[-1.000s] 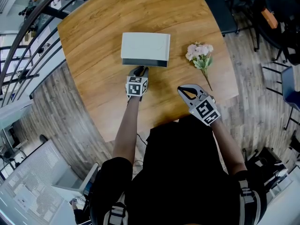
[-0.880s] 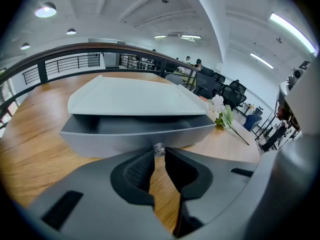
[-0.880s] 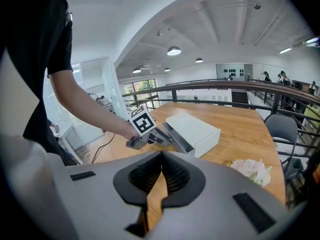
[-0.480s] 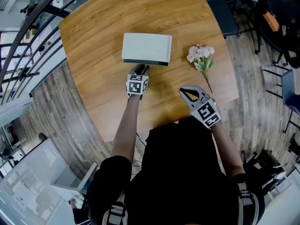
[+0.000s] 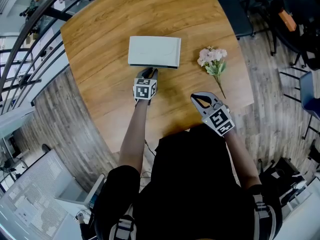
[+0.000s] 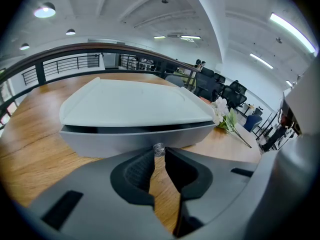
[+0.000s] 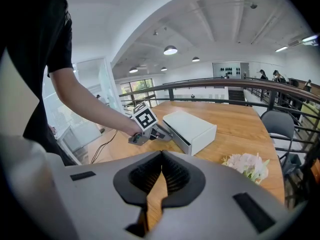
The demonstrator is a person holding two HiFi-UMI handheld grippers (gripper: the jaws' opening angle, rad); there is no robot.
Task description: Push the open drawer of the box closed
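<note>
The white box [image 5: 154, 50] lies flat in the middle of the round wooden table [image 5: 100, 29]. Its drawer front [image 6: 125, 139] faces me, with only a thin dark slit under the lid. My left gripper [image 5: 148, 71] is shut, its tips right at the drawer front. In the left gripper view the small clear knob [image 6: 158, 148] sits at the tips of that gripper [image 6: 158, 155]. My right gripper [image 5: 194, 96] is shut and empty, held over the table's near edge, right of the box. From its own view the box [image 7: 192, 126] and left gripper [image 7: 160, 132] show ahead.
A bunch of pale pink flowers [image 5: 213, 58] with green stems lies right of the box. A railing [image 5: 30, 29] runs past the table's left side. Chairs [image 5: 235, 9] stand beyond the far right edge. A cable hangs off the table's near edge.
The left gripper has edged slightly forward against the drawer front. The right gripper has barely moved.
</note>
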